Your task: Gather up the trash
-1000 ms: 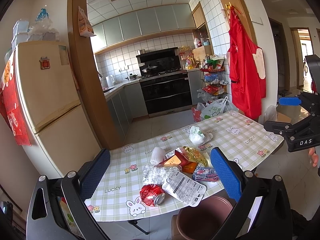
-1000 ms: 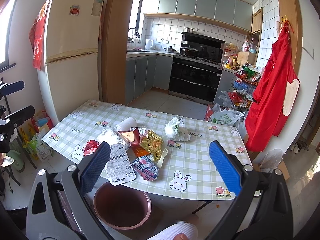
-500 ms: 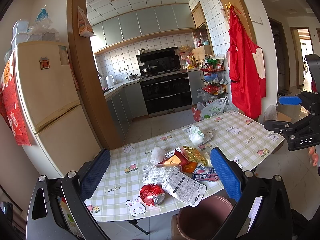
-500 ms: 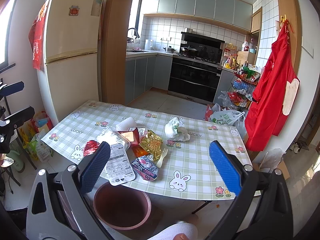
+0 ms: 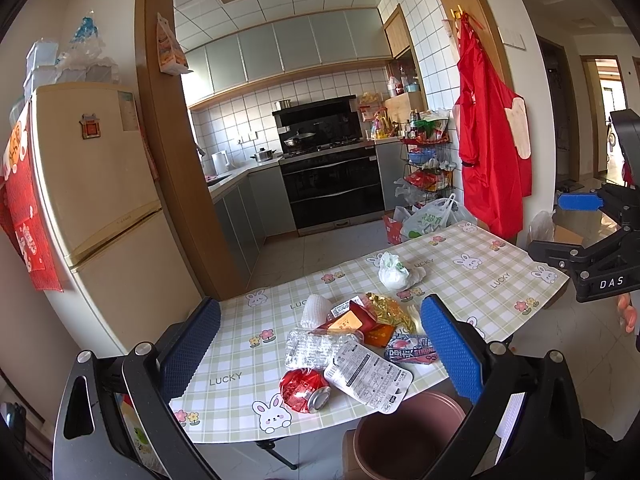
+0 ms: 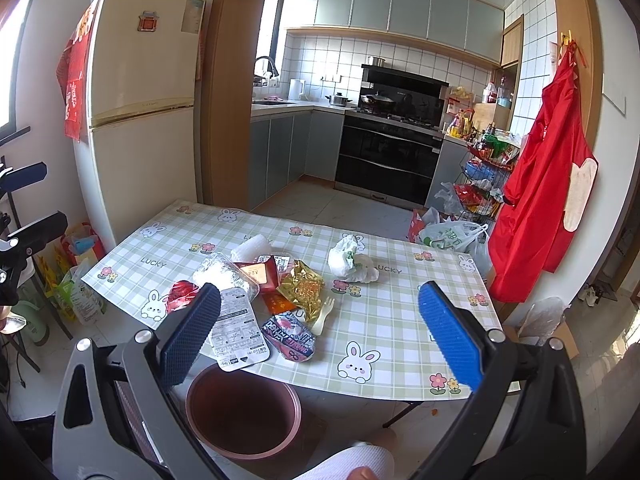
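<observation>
Trash lies heaped on a checked table [image 5: 240, 344] [image 6: 392, 320]: a crushed red can [image 5: 304, 390] [image 6: 182, 294], a white printed wrapper [image 5: 366, 374] [image 6: 236, 330], a clear crinkled tray [image 5: 316, 346] [image 6: 226, 274], a gold foil wrapper [image 5: 388, 308] [image 6: 304, 288], a red box [image 5: 350, 320] [image 6: 262, 272], a pink-and-black packet [image 5: 410, 352] [image 6: 290, 334] and a white bag [image 5: 394, 272] [image 6: 348, 260]. A brown bin [image 5: 408, 436] [image 6: 244, 412] stands on the floor at the table's near edge. My left gripper [image 5: 318, 356] and right gripper [image 6: 320, 334] hang open above the near edge, holding nothing.
A cream fridge [image 5: 100, 200] [image 6: 140, 112] stands left of the table beside a wooden pillar [image 5: 172, 160]. A red apron [image 5: 492, 160] [image 6: 548, 200] hangs on the right wall. Bags [image 6: 452, 236] and a wire rack [image 6: 484, 176] sit behind the table. A plastic fork [image 6: 322, 314] lies by the foil.
</observation>
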`<state>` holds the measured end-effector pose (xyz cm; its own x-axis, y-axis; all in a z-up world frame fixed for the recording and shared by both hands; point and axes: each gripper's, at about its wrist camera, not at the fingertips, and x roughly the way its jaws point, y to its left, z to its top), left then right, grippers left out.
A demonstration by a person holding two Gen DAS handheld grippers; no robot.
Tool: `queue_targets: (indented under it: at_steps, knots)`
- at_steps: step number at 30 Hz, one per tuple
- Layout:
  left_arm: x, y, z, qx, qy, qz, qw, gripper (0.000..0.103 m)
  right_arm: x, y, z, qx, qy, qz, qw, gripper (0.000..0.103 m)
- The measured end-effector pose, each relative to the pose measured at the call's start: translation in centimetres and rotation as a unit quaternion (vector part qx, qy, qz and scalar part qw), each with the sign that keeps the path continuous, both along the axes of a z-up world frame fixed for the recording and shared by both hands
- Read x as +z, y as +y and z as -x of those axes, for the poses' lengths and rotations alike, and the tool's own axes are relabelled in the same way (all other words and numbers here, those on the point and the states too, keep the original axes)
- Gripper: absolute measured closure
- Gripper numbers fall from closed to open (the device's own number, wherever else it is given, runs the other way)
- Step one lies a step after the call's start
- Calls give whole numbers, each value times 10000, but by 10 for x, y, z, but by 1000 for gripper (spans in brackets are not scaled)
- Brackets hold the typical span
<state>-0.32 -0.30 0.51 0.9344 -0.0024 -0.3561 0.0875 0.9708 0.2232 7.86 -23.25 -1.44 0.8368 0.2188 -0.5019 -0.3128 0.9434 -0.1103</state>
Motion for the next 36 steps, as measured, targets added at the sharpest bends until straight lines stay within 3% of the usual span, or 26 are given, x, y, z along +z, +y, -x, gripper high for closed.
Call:
queue_targets:
  at_steps: [8,13,18,21,25,30,36]
  knots:
    - [0,1,0,12,9,13,10000,4,-1,-1,0,-5,14,-15,10000,5]
    - [-10,10,-11,-49,219,359,9991,4,-8,2,-13,178,-39,-14,9998,5]
    - [-45,40,-33,187,629,652,9957,4,-33,3,-60,455,318,-285,9981,5]
    - [-68,66,-49,523,775,844,9920,4,-52,7,-94,501,626,-169,9966,5]
    - [-97,97,-71,1043,907,859,9867,4,-83,8,-140,456,994,-492,9928,5]
    - [-134,128,-97,1271,1109,1059,9800,5,-125,18,-176,367,1383,-605,9879,5]
    - [-179,130,-126,1219,1567,931,9757,4,-168,31,-196,219,1392,-395,9892,5]
